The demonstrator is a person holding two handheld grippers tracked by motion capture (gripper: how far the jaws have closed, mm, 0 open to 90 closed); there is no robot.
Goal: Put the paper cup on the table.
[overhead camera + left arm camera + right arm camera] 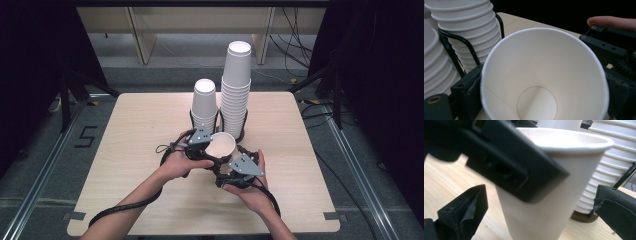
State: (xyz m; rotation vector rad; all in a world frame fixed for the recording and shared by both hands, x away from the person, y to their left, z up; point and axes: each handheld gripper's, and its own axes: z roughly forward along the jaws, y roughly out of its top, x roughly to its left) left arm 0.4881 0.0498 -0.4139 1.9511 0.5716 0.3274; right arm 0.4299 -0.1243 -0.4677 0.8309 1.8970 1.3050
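A: From the high view, where is the paper cup (221, 146)?

B: Above the table (130, 150), between both grippers, in front of two cup stacks (235, 90). White, mouth up.

A: And the left gripper view?

B: The left gripper (544, 100) pinches its walls; the rim is slightly squashed, the round bottom seam visible, the lower edge cut off.

A: The right gripper view?

B: The right gripper (539, 220) has its jaws spread, clear of the cup; a blurred black jaw hides part of the cup's side.
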